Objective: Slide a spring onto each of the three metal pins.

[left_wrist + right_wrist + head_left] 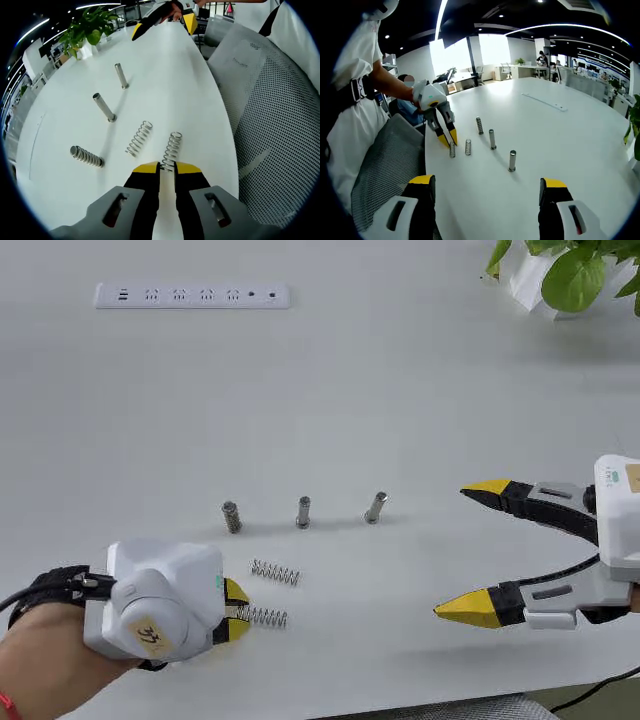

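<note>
Left gripper [237,612]: jaws narrow, pinched on one end of the gripped spring [264,617]; the rest of that spring lies flat on the white table [420,390], running straight out from the fingertips
Right gripper [476,548]: jaws spread wide with nothing between them; well apart from the left fingers, tips pointing towards them
Loose spring [275,572]: flat on the table just beyond the left fingertips, beside the gripped spring but not touching it
Sleeved pin [231,517]: upright beyond the left fingertips, past the loose spring; a spring is already coiled around its shaft
Middle pin [303,511]: bare and upright; next along the row towards the right fingers
Third pin [375,507]: bare and upright; the pin nearest the right fingertips, still apart from them
Left gripper view: shows the spring end [172,147] sitting in the slim gap between the yellow tips, which the head view half hides behind the gripper body; also a mesh chair [270,100] beside the table edge
Right gripper view: shows the wide gap between its own yellow tips [422,180], and the left gripper tilted tips-down onto the table; the person's white clothing shows behind it
Head view: adds a power strip [192,295] and a leafy plant [570,270], both far beyond either pair of fingers
</note>
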`<state>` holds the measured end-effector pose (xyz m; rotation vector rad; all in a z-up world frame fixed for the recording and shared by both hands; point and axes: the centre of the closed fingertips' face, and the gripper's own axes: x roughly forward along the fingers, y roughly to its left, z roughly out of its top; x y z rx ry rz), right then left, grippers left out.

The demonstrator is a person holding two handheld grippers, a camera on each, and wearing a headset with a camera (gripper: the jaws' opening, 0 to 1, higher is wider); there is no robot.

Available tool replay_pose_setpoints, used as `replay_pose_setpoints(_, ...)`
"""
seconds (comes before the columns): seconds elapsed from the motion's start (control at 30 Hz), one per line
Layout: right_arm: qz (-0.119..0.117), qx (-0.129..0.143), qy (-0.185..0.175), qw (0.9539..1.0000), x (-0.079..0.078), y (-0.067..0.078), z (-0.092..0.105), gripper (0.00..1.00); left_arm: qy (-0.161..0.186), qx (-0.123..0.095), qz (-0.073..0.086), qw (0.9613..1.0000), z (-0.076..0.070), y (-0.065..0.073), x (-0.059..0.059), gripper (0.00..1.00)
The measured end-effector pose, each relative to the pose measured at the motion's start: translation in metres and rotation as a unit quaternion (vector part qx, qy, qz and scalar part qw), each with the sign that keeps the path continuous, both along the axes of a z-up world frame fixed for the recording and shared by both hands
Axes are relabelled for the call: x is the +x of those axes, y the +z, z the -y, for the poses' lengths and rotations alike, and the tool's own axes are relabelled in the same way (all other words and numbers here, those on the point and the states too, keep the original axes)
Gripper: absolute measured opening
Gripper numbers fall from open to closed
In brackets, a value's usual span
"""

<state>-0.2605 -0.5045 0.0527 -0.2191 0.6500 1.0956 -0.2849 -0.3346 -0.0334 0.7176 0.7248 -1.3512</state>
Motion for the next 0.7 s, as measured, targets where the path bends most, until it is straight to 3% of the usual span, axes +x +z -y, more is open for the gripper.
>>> replay_pose_setpoints(0.57,0.004,0.006,0.007,0.9999,-0.004,0.01,-0.011,0.81,0.035,-0.055,-0.008,0.9978,0.007,0.026,-0.004,0.07)
replay_pose_setpoints(0.7,0.004,0.018,0.008,0.9998,-0.003,0.02,-0.018,0.77,0.053,-0.088,-0.01,0.9947,0.013,0.042,-0.002,0.07)
